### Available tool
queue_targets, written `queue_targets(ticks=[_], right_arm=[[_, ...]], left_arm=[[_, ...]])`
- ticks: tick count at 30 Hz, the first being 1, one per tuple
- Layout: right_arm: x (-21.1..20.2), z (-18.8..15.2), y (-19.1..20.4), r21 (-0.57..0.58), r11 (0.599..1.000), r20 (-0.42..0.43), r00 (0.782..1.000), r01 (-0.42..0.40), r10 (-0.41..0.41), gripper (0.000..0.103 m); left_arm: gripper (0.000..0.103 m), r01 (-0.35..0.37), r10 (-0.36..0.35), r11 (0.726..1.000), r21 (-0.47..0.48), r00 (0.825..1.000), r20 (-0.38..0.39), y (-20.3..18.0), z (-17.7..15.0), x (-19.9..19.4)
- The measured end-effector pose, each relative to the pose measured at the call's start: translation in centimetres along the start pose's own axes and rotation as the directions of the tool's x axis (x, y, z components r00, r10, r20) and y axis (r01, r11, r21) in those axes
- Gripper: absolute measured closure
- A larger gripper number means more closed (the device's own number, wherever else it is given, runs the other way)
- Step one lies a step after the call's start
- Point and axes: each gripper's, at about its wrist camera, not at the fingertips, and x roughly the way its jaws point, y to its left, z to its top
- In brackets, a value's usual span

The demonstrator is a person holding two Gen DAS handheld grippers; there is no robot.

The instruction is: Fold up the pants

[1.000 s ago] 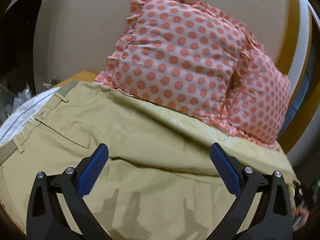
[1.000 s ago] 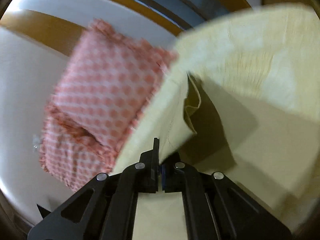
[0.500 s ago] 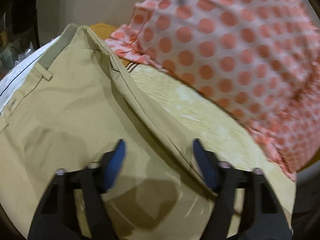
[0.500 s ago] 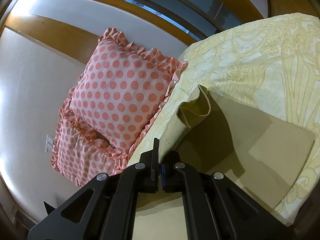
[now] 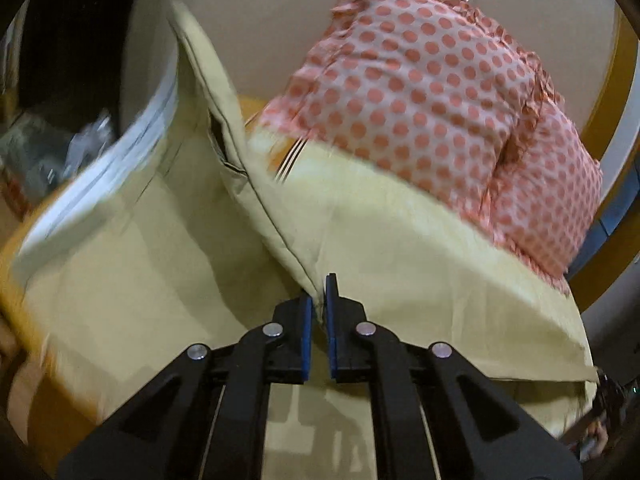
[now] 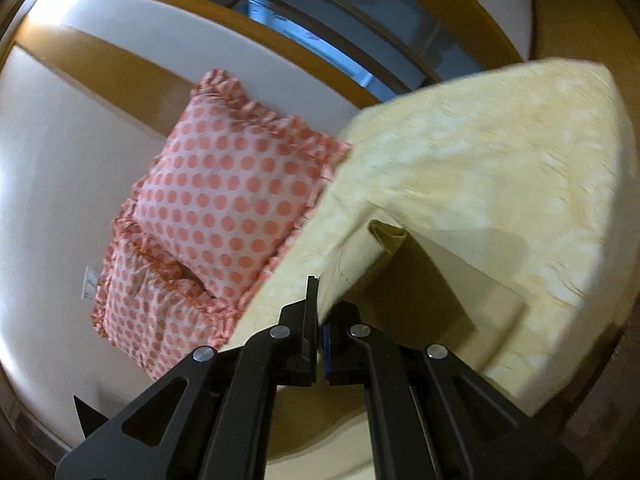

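The khaki pants [image 5: 132, 264] lie on a bed with a pale yellow patterned cover [image 5: 420, 264]. In the left wrist view, my left gripper [image 5: 319, 300] is shut on the side seam of the pants and lifts that edge, so the waistband end [image 5: 196, 52] stands up with its white lining showing. In the right wrist view, my right gripper [image 6: 320, 312] is shut on a khaki edge of the pants [image 6: 352, 252], lifted off the bed; the leg fabric folds over below it.
Two pink pillows with orange dots [image 5: 432, 92] lean on the wall at the head of the bed, and show in the right wrist view too [image 6: 224, 204]. A wooden headboard rail [image 6: 100, 64] runs behind. Dark clutter [image 5: 44, 148] lies beyond the bed's left edge.
My left gripper was open above the pants, came down to the side seam, shut on it and lifted it. My right gripper stayed shut on the pants edge and shifted slightly.
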Motion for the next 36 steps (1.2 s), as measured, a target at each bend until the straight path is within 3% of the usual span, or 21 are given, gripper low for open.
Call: queue_targets(ticks=[5,8,10,12,13,15,17,20,22,23,25,26,27,31,34,36], right_arm=[[-0.4,-0.8,-1.3,-0.002,0.998,-0.006,0.998,0.060,-0.060,0.101],[-0.9,-1.3,-1.6,-0.024,0.993,-0.011,0.993,0.117,-0.117,0.100],[-1.6,-1.5,-1.7,-0.025,0.987,-0.001,0.988,0.156,-0.156,0.086],[-2.9,-1.7,-1.6,-0.027,0.986,0.050,0.985,0.165,-0.164,0.038],[-3.8,-1.8,-1.4,-0.039,0.983,0.102,0.979,0.182,-0.177,0.036],[-4.6,-1.8,-1.0,-0.069,0.971,0.151,0.965,0.228,-0.216,0.036],[-4.1,-1.8,-1.4,-0.066,0.967,0.130,0.963,0.247,-0.237,0.036],[-3.5,-2.4,-1.5,-0.072,0.962,0.123,0.959,0.264,-0.254,0.041],[-3.0,-3.0,-1.1,-0.098,0.963,0.106,0.965,0.249,-0.239,0.050],[-2.4,-3.4,-1.1,-0.106,0.967,0.079,0.971,0.232,-0.225,0.061],[-2.0,-4.1,-0.8,-0.144,0.959,0.096,0.968,0.243,-0.231,0.069],[-1.8,-4.2,-0.7,-0.158,0.956,0.096,0.968,0.246,-0.233,0.090],[-1.4,-3.9,-0.8,-0.169,0.957,0.094,0.971,0.234,-0.221,0.096],[-0.2,-3.5,1.7,-0.273,0.937,0.111,0.975,0.218,-0.194,0.098],[1.2,-4.4,7.1,-0.384,0.918,0.066,0.995,0.094,-0.075,0.098],[2.6,-6.3,11.9,-0.454,0.890,-0.010,0.999,-0.046,0.046,0.098]], left_arm=[[0.099,-0.034,0.032,0.997,-0.064,0.999,-0.028,1.8,-5.1,-1.2],[0.095,-0.054,0.054,0.998,-0.041,0.998,-0.016,1.8,-6.2,-0.8],[0.091,-0.072,0.072,0.997,-0.018,0.997,0.001,1.7,-6.7,-1.2],[0.082,-0.077,0.077,0.997,0.002,0.997,0.027,1.3,-6.9,-2.2],[0.078,-0.078,0.078,0.997,0.007,0.996,0.040,1.2,-6.9,-2.7],[0.065,-0.071,0.070,0.997,0.003,0.994,0.083,1.2,-7.0,-4.2],[0.052,-0.094,0.094,0.996,-0.010,0.985,0.145,1.2,-7.0,-5.8],[0.041,-0.155,0.154,0.988,-0.021,0.943,0.296,1.2,-6.6,-8.7],[0.034,-0.152,0.150,0.988,-0.019,0.933,0.326,1.3,-6.4,-9.1],[0.032,-0.154,0.151,0.988,-0.015,0.935,0.321,1.3,-6.1,-8.8],[0.032,-0.156,0.151,0.988,-0.006,0.942,0.300,1.3,-5.5,-7.6],[0.032,-0.160,0.155,0.987,-0.006,0.945,0.289,1.4,-5.4,-7.1],[0.032,-0.165,0.160,0.986,-0.004,0.950,0.268,1.6,-5.1,-6.1],[0.030,-0.175,0.176,0.984,-0.025,0.965,0.197,3.1,-5.1,-3.6],[0.029,-0.170,0.176,0.984,-0.051,0.974,0.140,4.2,-5.7,-1.9],[0.027,-0.188,0.190,0.982,-0.022,0.969,0.155,4.0,-6.1,-1.7]])
